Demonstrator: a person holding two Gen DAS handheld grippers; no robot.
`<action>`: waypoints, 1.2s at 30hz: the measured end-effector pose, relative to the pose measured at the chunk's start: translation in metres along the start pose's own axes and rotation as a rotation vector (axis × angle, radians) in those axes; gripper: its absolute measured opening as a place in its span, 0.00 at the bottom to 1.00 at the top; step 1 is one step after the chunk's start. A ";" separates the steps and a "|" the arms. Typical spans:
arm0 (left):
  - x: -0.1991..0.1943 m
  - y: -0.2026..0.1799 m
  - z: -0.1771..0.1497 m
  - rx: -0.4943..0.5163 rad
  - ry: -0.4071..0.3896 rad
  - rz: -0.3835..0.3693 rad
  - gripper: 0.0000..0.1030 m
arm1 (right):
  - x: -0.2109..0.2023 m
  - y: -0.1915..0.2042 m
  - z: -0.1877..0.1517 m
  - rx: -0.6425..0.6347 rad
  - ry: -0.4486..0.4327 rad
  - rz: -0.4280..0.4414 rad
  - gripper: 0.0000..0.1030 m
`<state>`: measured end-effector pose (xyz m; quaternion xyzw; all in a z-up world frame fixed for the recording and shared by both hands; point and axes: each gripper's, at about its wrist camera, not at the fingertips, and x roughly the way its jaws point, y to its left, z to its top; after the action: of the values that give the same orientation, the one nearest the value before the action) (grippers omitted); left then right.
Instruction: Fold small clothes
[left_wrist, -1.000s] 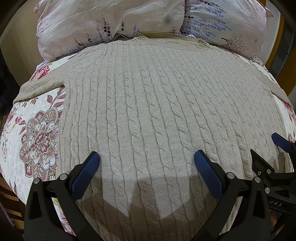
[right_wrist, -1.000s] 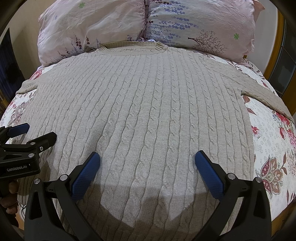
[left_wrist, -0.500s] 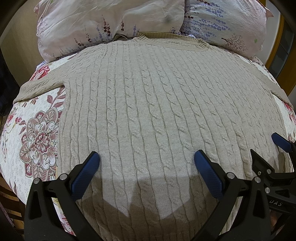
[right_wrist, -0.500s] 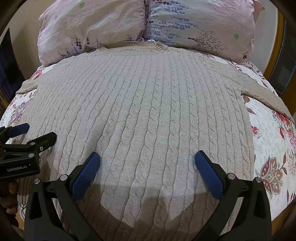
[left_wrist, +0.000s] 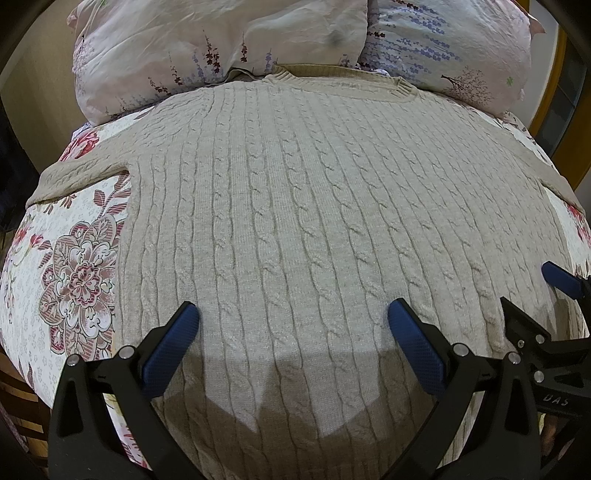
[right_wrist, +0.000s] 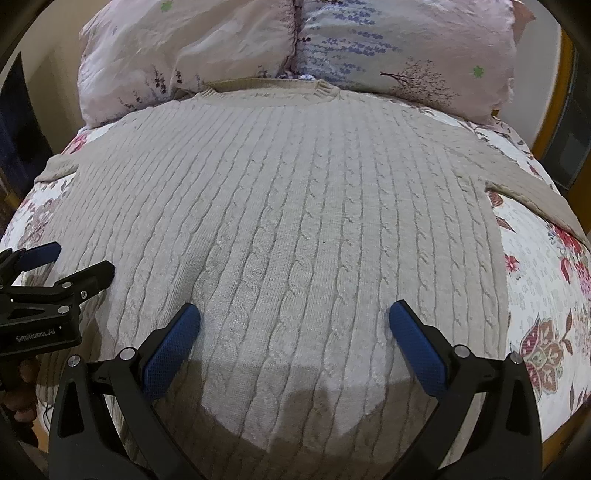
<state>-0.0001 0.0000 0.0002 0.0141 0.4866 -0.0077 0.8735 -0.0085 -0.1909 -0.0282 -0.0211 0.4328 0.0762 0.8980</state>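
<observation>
A beige cable-knit sweater (left_wrist: 295, 206) lies flat and face up on the bed, collar toward the pillows, sleeves spread to both sides; it also fills the right wrist view (right_wrist: 295, 206). My left gripper (left_wrist: 293, 325) is open and empty above the sweater's lower left part. My right gripper (right_wrist: 293, 325) is open and empty above its lower right part. Each gripper shows at the edge of the other's view: the right one (left_wrist: 554, 295) and the left one (right_wrist: 62, 266). The hem is hidden below the fingers.
A floral bedspread (left_wrist: 74, 266) covers the bed, also seen at the right (right_wrist: 543, 314). Two floral pillows (left_wrist: 221, 44) (right_wrist: 406, 48) lie at the head, touching the collar. A wooden frame (right_wrist: 550, 110) stands at the far right.
</observation>
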 end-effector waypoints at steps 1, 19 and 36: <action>0.000 0.000 0.000 0.000 0.000 0.000 0.98 | 0.000 0.000 0.001 -0.002 0.003 0.003 0.99; -0.003 0.048 0.031 -0.244 -0.074 -0.246 0.98 | -0.030 -0.361 0.045 0.966 -0.178 -0.093 0.66; -0.015 0.194 0.063 -0.630 -0.187 -0.004 0.90 | -0.034 -0.373 0.117 0.837 -0.378 -0.110 0.07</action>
<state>0.0510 0.1920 0.0493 -0.2583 0.3826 0.1403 0.8759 0.1188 -0.5514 0.0606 0.3349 0.2533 -0.1503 0.8951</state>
